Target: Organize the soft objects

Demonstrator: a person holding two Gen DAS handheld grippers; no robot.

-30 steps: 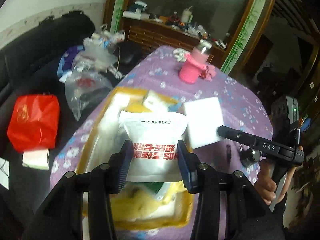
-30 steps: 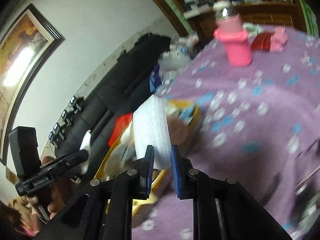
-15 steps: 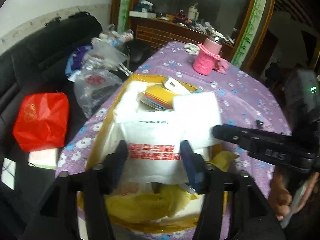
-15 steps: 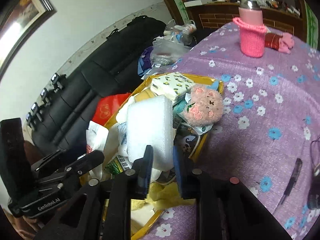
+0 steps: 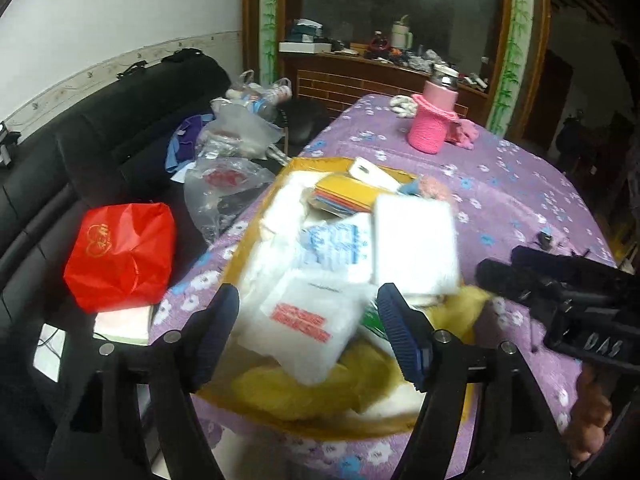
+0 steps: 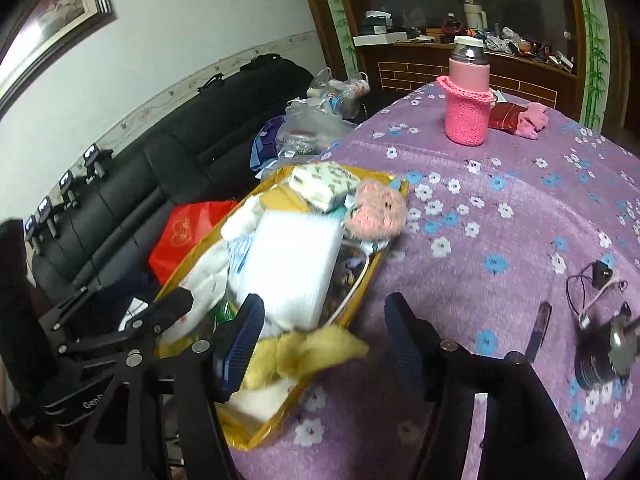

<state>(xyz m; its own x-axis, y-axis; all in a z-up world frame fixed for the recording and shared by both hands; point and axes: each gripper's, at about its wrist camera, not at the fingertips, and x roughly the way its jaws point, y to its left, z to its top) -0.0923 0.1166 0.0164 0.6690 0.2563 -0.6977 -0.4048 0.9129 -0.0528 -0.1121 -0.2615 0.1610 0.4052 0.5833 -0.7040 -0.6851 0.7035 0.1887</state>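
Purple flower-print cloth covers the desk (image 6: 500, 208); black sofa at 9 o'clock. Yellow bag (image 6: 256, 436) lies open at the desk's 8 o'clock edge, long axis toward 1 o'clock. Contents: white foam block (image 6: 292, 264) flat on top, long axis along the bag; white pouch (image 5: 308, 320), red print unreadable; pink plush (image 6: 376, 216); patterned tissue pack (image 6: 324, 184); yellow cloth (image 6: 308, 352). Left hand-held gripper (image 5: 308, 324) opening, pouch between the jaws, untouched. Right hand-held gripper (image 6: 324, 340) opening, nothing gripped; body marked "DAS". Pink-sleeved flask (image 6: 468, 96) at 12 o'clock.

white packet (image 5: 308, 320) motion-blurred, print unreadable
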